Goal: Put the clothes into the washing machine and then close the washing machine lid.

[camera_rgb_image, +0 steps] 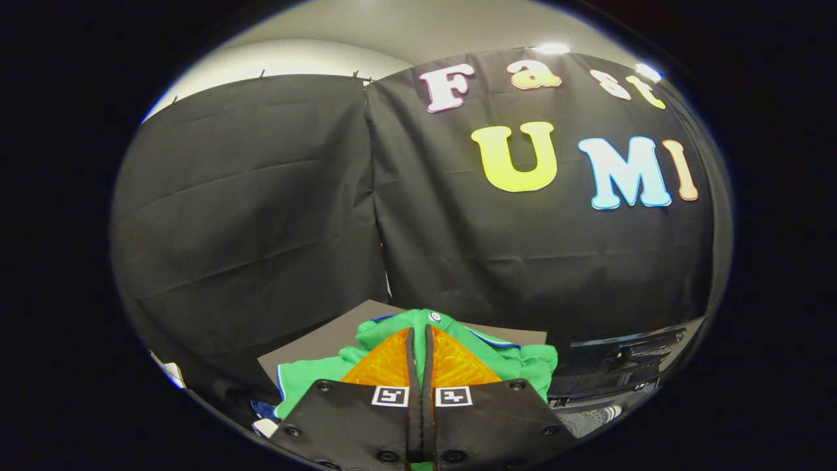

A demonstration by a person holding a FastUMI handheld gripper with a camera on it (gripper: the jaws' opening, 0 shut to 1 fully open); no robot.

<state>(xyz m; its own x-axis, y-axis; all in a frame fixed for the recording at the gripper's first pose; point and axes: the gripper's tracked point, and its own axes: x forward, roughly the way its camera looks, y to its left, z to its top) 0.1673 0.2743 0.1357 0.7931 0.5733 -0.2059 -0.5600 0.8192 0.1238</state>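
a grey board (314, 343) lies flat at the foot of the black cloth wall (261, 196); above the wall, a pale ceiling (405, 26) with bright lights (552, 48).

Black cloth walls (261, 196) (creased) under a pale lit ceiling (418, 26).

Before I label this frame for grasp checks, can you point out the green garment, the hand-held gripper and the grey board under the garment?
green garment (523, 366): gripper view, bunched sleeve beside the fingers.
hand-held gripper (419, 333): gripper view, between its closed fingertips, pinching the garment.
grey board (314, 343): gripper view, bare corner.
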